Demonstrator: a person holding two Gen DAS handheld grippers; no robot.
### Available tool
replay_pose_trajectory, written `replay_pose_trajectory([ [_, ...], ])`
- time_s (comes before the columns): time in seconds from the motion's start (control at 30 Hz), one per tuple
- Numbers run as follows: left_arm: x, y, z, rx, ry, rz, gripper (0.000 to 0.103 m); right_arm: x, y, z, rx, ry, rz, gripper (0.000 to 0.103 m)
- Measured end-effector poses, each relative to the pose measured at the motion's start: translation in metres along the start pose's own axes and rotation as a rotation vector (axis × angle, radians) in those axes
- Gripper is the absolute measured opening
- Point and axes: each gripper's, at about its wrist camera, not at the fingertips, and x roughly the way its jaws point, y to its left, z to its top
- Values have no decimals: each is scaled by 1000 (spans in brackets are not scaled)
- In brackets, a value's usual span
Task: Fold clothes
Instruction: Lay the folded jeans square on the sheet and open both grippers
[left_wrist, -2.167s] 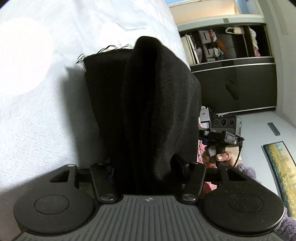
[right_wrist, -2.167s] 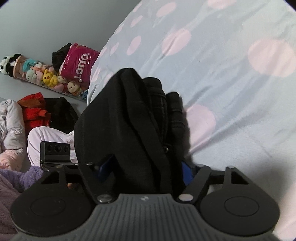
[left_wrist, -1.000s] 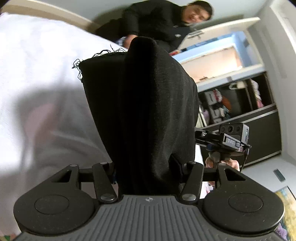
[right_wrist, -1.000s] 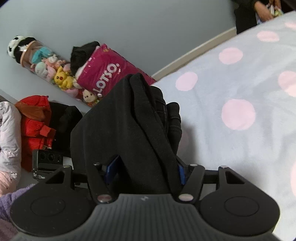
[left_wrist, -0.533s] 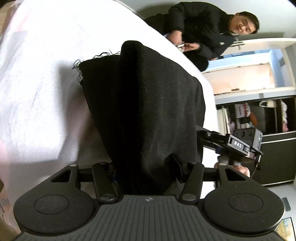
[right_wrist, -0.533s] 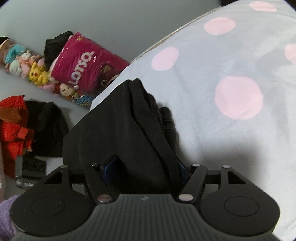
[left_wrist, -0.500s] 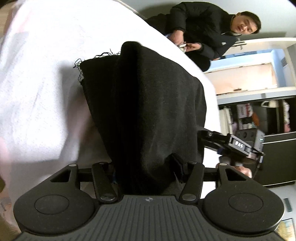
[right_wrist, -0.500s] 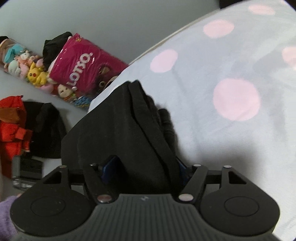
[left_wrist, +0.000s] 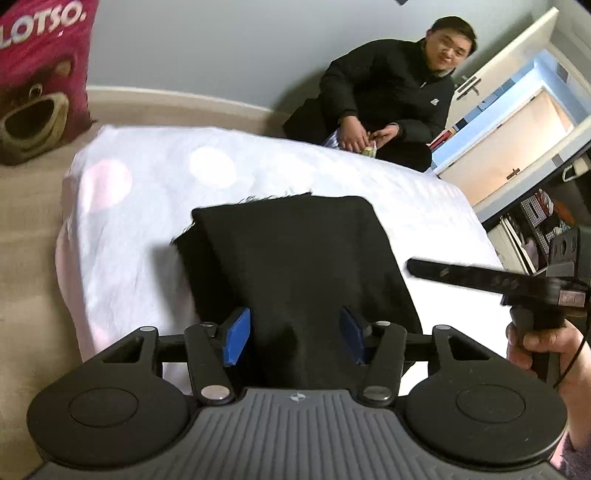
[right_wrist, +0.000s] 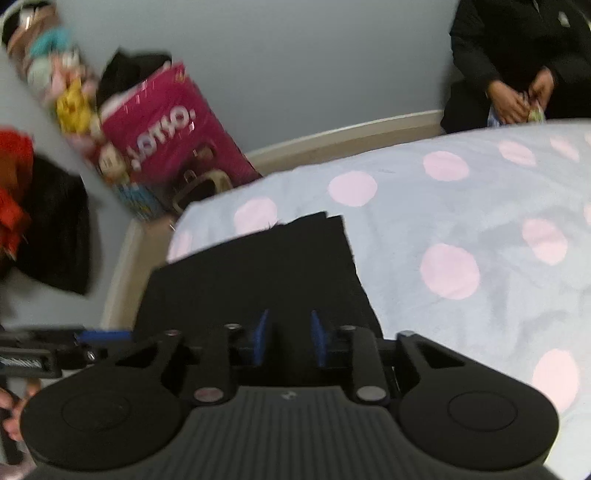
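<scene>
Left wrist view: closest to the camera, the left gripper (left_wrist: 293, 338) has its two blue-padded fingers (left_wrist: 236, 334) spread wide apart, with the near edge of a black garment (left_wrist: 295, 266) lying between them, not pinched. The garment lies flat in a folded rectangle on a pale blanket with pink dots (left_wrist: 147, 206), its far edge frayed. To the right, a hand (left_wrist: 543, 345) holds the handle of the right gripper (left_wrist: 436, 269), which reaches in over the blanket just beside the garment's right edge. Farther back, a person in a black jacket (left_wrist: 391, 85) sits at the far side of the blanket against a grey-blue wall. A pink bag printed with a bear face (left_wrist: 37, 81) stands at far left.

Right wrist view, blurred: the right gripper (right_wrist: 288, 338) shows its blue pads (right_wrist: 261, 338) parted with a gap between them, hovering over the near edge of the black garment (right_wrist: 266, 269). The garment lies on the blanket (right_wrist: 461, 221) near its left edge. Beyond it stand the pink bag (right_wrist: 166, 129) and a tube of soft toys (right_wrist: 62, 81)
</scene>
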Motion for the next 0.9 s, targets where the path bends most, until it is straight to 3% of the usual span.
replay_pose_trajectory([
  [0.3, 29, -9, 18, 63, 23, 117, 33, 55, 8, 13, 37, 129, -169, 17],
  [0.43, 52, 0, 25, 60, 89, 153, 33, 73, -4, 10, 120, 112, -181, 17],
  [0.63, 62, -3, 21, 125, 96, 202, 38, 81, -4, 11, 166, 101, -215, 15],
  [0.9, 44, -4, 14, 115, 91, 233, 43, 68, 29, 11, 49, 118, -302, 19],
])
